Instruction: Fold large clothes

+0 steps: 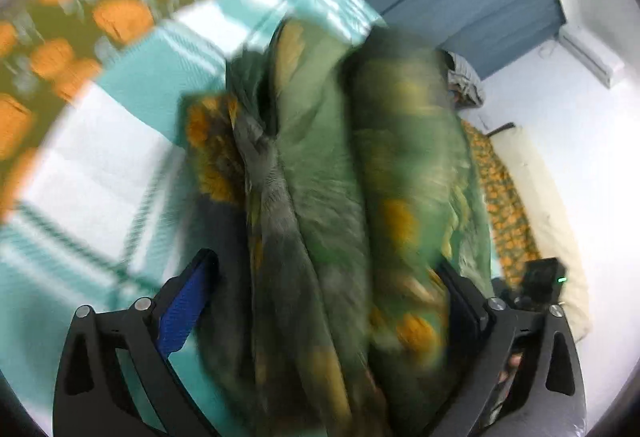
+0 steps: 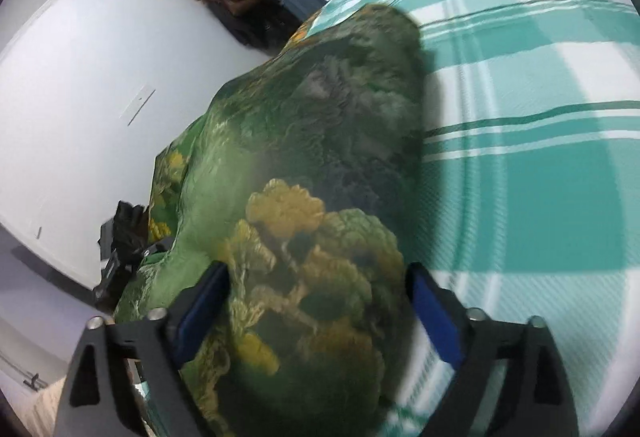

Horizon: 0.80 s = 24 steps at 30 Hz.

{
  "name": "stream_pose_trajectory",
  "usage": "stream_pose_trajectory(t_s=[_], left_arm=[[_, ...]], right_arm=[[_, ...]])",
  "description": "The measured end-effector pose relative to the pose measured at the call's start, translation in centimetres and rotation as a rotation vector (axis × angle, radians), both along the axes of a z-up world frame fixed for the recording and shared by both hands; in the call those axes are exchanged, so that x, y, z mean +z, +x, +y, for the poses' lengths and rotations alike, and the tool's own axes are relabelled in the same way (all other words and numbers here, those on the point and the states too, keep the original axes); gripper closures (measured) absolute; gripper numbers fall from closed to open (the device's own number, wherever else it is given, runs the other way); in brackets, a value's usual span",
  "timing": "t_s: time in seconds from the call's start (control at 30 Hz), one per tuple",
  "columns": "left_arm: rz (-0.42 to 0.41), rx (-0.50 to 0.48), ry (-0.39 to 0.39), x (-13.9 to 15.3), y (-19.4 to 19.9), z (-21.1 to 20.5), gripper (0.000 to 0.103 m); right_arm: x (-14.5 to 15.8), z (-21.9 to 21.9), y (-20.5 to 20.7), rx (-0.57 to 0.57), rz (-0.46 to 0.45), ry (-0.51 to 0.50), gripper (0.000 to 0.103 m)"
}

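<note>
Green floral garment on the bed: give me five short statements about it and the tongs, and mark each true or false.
1. The green floral garment lies bunched between the fingers of the right tongs. True.
2. The bedcover is plain red. False: it is teal and white plaid.
3. The left tongs have nothing between their fingers. False: folds of the garment fill the gap.
4. The finger pads are blue. True.
5. The garment is folded into a neat flat square. False: it is bunched in loose, rumpled folds.
</note>
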State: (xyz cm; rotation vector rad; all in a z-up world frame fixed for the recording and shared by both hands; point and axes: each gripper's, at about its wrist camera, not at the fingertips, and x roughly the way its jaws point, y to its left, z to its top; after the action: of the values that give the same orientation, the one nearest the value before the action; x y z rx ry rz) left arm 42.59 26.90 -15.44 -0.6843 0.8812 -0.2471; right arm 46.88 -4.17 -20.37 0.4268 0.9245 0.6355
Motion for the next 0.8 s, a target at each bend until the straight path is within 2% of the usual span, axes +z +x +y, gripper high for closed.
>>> stream_pose_trajectory(t_s=[0.07, 0.13, 0.2, 0.3, 0.37, 0.43, 0.5, 0.57, 0.6, 0.67, 0.8], left_arm=[[-0.062, 0.032, 0.134, 3.2, -2.8, -0.5, 0.003], [-0.112, 0.061, 0.250, 5.8, -5.2, -1.2, 0.002], [-0.178, 0.090, 0.389, 8.9, -8.3, -3.4, 0.002], [-0.257, 0.087, 0.549, 11.3, -12.0, -6.4, 0.001], [-0.288, 0.072, 0.590, 13.3, -14.7, -8.8, 0.000], [-0.284, 0.072, 0.585, 13.2, -15.3, -9.6, 0.000], [-0.289, 0.106, 0.598, 13.4, -17.4, -11.3, 0.000], [-0.287, 0.180, 0.652, 13.3, -19.2, -13.1, 0.000], [-0.273, 0.199, 0.676, 12.7, -18.6, -13.9, 0.000], [-0.252, 0.203, 0.721, 12.4, -19.2, -15.7, 0.000], [-0.264, 0.207, 0.814, 12.9, -22.3, -19.0, 0.000]], right_arm=[[2.2, -0.6, -2.5, -0.057, -0.076, -0.122, 0.006], [4.8, -0.8, -5.6, -0.128, -0.194, -0.319, 0.006], [6.2, -0.8, -7.3, -0.175, -0.256, -0.450, 0.006], [8.4, -0.7, -12.2, -0.259, -0.331, -0.619, 0.006], [9.6, -0.7, -14.8, -0.287, -0.355, -0.656, 0.006], [10.6, -0.6, -17.8, -0.297, -0.364, -0.680, 0.006], [11.6, -0.3, -20.2, -0.292, -0.371, -0.707, 0.006], [12.1, -0.2, -21.8, -0.286, -0.379, -0.732, 0.006], [12.1, -0.3, -22.5, -0.288, -0.384, -0.739, 0.006], [12.6, -0.8, -24.2, -0.300, -0.386, -0.746, 0.006], [12.8, -1.8, -26.6, -0.313, -0.382, -0.741, 0.006]])
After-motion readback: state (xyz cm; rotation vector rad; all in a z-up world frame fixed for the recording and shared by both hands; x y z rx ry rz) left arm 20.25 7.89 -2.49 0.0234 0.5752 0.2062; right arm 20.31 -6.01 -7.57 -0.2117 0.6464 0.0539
